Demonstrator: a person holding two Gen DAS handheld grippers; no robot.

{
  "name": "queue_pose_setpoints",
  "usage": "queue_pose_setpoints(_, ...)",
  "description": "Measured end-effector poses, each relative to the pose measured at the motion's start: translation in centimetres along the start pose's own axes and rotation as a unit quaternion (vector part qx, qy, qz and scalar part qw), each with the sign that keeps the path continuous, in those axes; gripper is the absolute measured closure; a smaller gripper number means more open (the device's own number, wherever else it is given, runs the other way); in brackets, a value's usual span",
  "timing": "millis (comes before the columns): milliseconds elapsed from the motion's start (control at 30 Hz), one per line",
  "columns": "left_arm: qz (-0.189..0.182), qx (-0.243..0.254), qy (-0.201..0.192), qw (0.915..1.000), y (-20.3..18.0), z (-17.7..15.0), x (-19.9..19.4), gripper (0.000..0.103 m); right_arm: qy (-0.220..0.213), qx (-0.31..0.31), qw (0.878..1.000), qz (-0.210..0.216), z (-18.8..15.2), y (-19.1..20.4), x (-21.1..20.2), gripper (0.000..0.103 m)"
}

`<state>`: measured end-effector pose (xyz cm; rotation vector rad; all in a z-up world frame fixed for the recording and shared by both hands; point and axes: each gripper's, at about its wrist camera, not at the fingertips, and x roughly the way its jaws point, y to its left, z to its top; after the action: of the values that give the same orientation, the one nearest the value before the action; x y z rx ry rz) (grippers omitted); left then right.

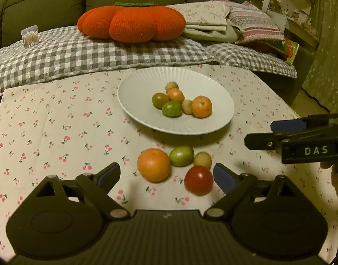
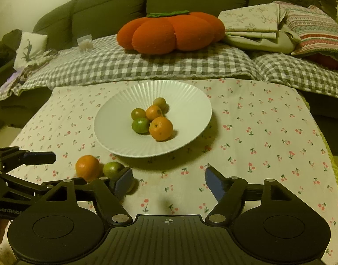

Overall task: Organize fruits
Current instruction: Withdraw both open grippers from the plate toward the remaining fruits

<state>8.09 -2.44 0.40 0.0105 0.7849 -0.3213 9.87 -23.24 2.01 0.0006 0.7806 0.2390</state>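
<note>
- I read the job as roughly half done: six fruits already sit bunched in the white ribbed plate (image 1: 147, 84), and four are left on the cherry-print tablecloth (image 1: 47, 121) in front of it
- On the plate I count two small oranges (image 1: 201, 106), a bright green fruit (image 1: 171, 108), a darker olive one (image 1: 160, 100) and two pale yellowish ones, all touching or nearly touching near the plate's middle
- Off the plate, just beside its near rim, lie the large orange (image 1: 154, 165), a green fruit (image 1: 181, 156), a pale yellow fruit (image 1: 202, 160) and a red fruit (image 1: 198, 180), packed close together
- My left gripper (image 1: 166, 174) has its fingers spread wide and pinches nothing; the large orange and the red fruit lie between the blue pads (image 1: 223, 177), so I judge one of these is the next pick
- My right gripper (image 2: 169, 182) is also spread apart and empty, over bare cloth to the right of the loose fruits; its left pad sits just beside the green fruit without clearly touching it
- From the right wrist view only the large orange and the green fruit show; the other two are hidden behind my own gripper
- What is left, as I judge it: four more carries to the plate, and the pile there is tight enough that a dropped fruit could knock others rolling
- The orange pumpkin cushion (image 1: 131, 23) on the sofa (image 1: 47, 0) behind plays no part
</note>
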Motion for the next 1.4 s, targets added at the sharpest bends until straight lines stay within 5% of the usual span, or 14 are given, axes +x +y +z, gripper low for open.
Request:
queue_pose_setpoints(533, 0.012, 0.000, 0.018, 0.9998, 1.0, -2.7, -1.1, 0.005, 0.007, -0.012, 1.000, -0.005, -2.0, 0.6, -1.0, 0.015)
queue_pose_setpoints(1400, 0.048, 0.016, 0.027, 0.9984, 2.5, -4.6, 1.8, 0.005, 0.047, -0.028, 0.998, -0.035, -5.3, -0.1, 2.0, 0.013)
